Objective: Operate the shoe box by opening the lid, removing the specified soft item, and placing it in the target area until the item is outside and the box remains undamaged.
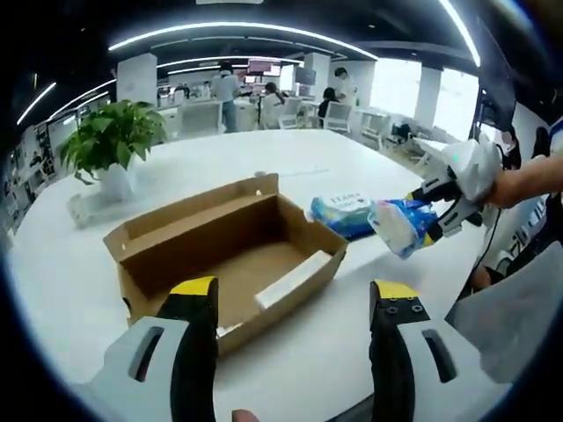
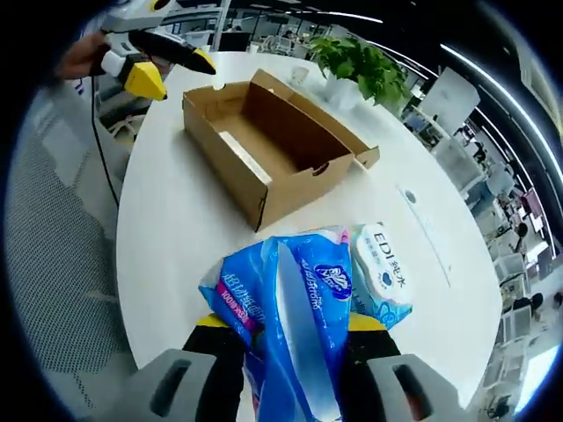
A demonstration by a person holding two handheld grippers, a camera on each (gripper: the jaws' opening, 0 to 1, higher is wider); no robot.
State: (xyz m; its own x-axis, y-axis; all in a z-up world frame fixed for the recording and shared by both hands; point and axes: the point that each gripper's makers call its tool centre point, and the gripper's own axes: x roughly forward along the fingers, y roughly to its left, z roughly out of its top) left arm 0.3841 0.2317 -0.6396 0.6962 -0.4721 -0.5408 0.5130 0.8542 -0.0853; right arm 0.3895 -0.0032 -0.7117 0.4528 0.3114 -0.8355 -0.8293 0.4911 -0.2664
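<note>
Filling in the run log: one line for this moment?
box: open, empty | right gripper: holds tissue pack above table, beside wipes pack | left gripper: open

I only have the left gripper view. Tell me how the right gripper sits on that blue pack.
Observer: In the right gripper view, the blue tissue pack is clamped between both jaws of the right gripper and bulges up above them.
Operator: Now report where my left gripper is relative to the box.
Observer: The left gripper hovers open past the far short end of the shoe box, apart from it and above the table's edge.
</note>
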